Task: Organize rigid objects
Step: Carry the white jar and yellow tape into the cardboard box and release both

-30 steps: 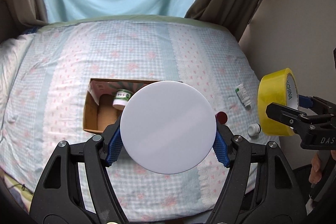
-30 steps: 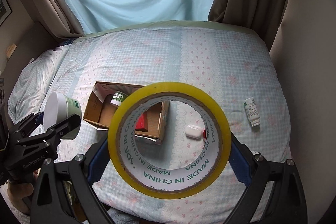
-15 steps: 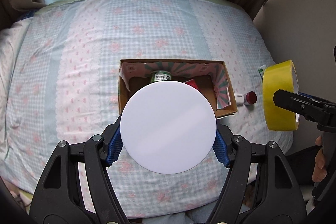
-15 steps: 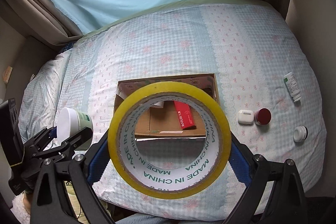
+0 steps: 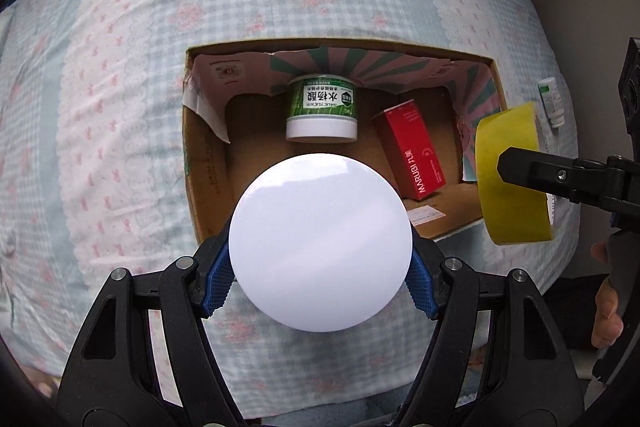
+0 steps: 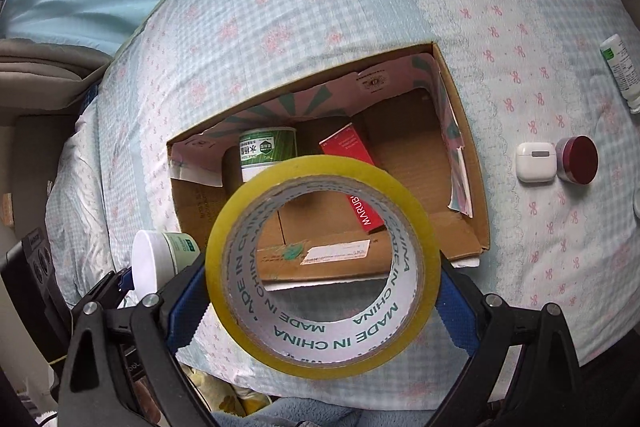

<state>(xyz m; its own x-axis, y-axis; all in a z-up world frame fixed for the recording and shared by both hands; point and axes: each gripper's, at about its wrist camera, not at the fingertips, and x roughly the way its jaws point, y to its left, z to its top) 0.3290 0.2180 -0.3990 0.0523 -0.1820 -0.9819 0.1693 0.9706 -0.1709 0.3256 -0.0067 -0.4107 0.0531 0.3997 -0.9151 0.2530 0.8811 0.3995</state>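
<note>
My left gripper is shut on a white-lidded jar, held over the near edge of an open cardboard box. The same jar shows in the right wrist view. My right gripper is shut on a yellow tape roll, held above the box's near right side; the roll also shows in the left wrist view. Inside the box stand a green-labelled jar and a red carton.
On the checked bedspread right of the box lie a white earbud case, a red-lidded pot and a small white bottle. A white round thing is at the right edge. Curtains hang behind the bed.
Both grippers have moved forward and down toward the box, which now looks larger and nearer. Each keeps its hold on its object.
</note>
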